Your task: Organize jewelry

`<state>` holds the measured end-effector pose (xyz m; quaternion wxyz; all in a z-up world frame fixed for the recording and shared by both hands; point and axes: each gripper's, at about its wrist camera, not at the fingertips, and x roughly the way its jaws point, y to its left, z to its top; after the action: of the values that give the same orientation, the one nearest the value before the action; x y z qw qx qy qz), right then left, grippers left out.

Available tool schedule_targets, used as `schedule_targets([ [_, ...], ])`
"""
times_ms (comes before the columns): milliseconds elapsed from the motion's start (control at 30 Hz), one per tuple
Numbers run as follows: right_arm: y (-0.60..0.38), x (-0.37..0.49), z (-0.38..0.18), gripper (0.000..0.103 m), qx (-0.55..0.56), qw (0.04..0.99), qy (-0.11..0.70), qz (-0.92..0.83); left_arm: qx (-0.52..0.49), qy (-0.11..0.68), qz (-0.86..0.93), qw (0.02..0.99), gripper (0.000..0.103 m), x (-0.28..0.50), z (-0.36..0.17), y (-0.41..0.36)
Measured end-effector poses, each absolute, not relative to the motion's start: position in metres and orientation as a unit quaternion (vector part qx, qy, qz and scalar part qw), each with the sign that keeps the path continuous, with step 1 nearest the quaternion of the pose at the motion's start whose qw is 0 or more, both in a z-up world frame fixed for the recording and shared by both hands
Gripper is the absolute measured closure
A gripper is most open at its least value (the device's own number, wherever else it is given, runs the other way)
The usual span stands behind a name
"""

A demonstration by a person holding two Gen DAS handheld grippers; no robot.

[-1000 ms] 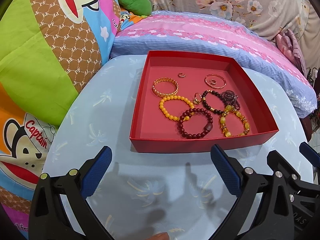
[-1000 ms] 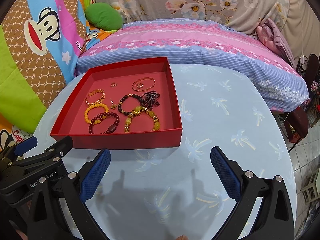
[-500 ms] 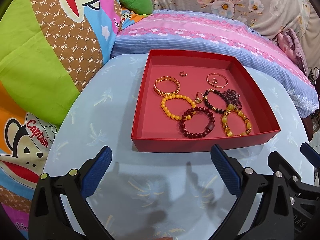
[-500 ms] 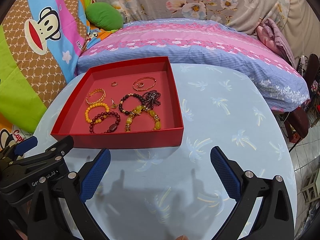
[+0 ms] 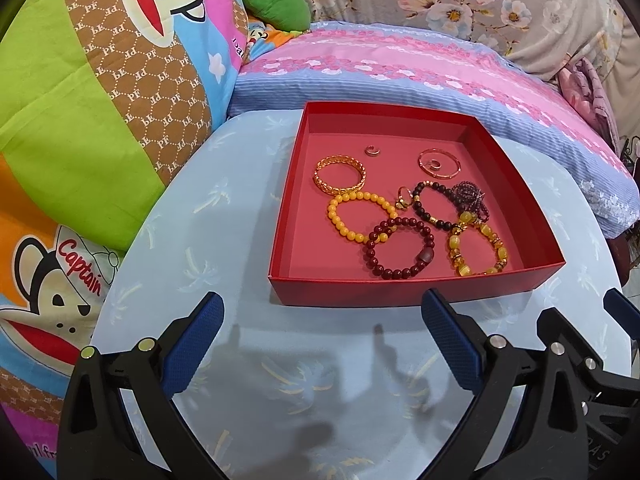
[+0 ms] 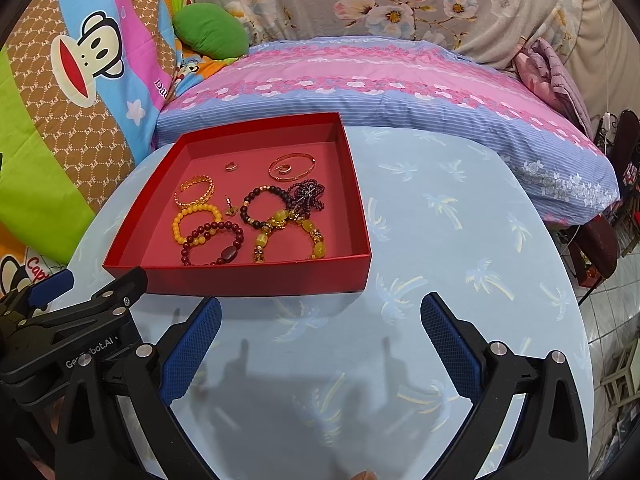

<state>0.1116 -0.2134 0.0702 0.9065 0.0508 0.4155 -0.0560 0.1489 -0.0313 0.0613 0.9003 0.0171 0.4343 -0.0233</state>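
Observation:
A shallow red box (image 5: 400, 290) (image 6: 256, 280) sits on a round light-blue table. Inside lie a gold bangle (image 5: 340, 174) (image 6: 195, 191), a yellow bead bracelet (image 5: 360, 216) (image 6: 196, 222), a dark red bead bracelet (image 5: 398, 252) (image 6: 212, 242), a black bead bracelet (image 5: 434, 204) (image 6: 264, 206), an amber bracelet (image 5: 476, 250) (image 6: 288, 240), a thin rose-gold bangle (image 5: 439, 163) (image 6: 291, 166), a purple bead bunch (image 5: 470, 194) and small rings. My left gripper (image 5: 322, 338) hangs open in front of the box. My right gripper (image 6: 320, 332) is open too, in front of the box's right corner.
The table's cloth (image 6: 460, 240) has bare room to the right of the box. A pink and blue pillow (image 5: 400, 64) lies behind the table. Bright cartoon bedding (image 5: 80, 120) rises on the left. Chairs and tiled floor (image 6: 608, 300) show past the right edge.
Both views have drifted slightly; the box sits a little further right in each. Nothing in the box has moved and both grippers stay open.

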Motion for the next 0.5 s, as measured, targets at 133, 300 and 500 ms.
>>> schedule_targets([
  [133, -0.2118, 0.1119, 0.0696, 0.007, 0.051, 0.907, 0.415, -0.056, 0.017, 0.434, -0.023, 0.9, 0.008, 0.1492, 0.062, -0.0308],
  [300, -0.2116, 0.1116, 0.0692, 0.007, 0.05, 0.907, 0.415, -0.056, 0.018, 0.433, -0.022, 0.901, 0.008, 0.1492, 0.063, -0.0297],
  [500, -0.2118, 0.1114, 0.0694, 0.007, 0.051, 0.906, 0.416, -0.056, 0.018, 0.433, -0.022, 0.901, 0.008, 0.1488, 0.0634, -0.0296],
])
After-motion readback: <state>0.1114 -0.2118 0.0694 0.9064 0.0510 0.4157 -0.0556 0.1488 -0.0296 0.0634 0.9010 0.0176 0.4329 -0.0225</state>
